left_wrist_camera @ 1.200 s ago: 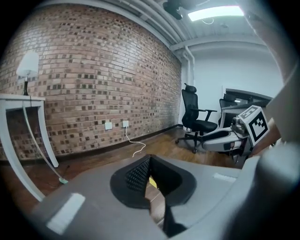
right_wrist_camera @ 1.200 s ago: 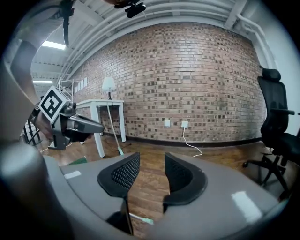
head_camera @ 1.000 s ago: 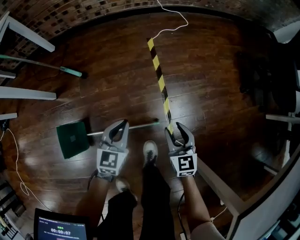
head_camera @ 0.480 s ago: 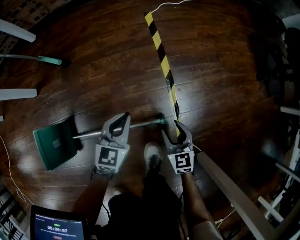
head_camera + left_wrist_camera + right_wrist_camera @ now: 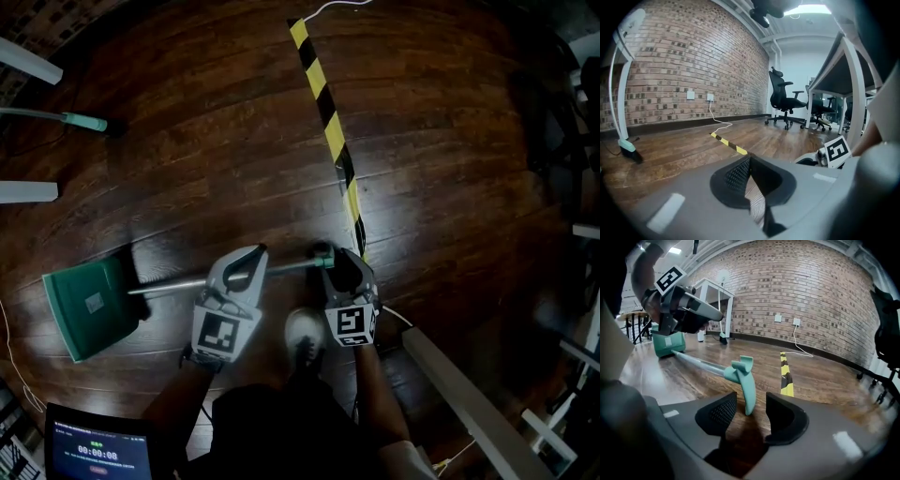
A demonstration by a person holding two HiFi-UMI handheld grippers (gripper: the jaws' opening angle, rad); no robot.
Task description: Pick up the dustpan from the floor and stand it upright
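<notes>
The green dustpan [image 5: 86, 309] is lying on the wood floor [image 5: 187, 159] at the lower left of the head view, its metal pole [image 5: 178, 284] running right to a teal grip [image 5: 746, 380] at lower centre. The right gripper [image 5: 751, 411] is sitting low over the floor with that grip between its jaws; they are standing apart and closing, pads not touching it. The left gripper [image 5: 750, 161] is hanging above the pole's middle, clear of it, jaw tips meeting with nothing between them. Yellow-black tape [image 5: 328, 122] is running from top centre down to the grip
</notes>
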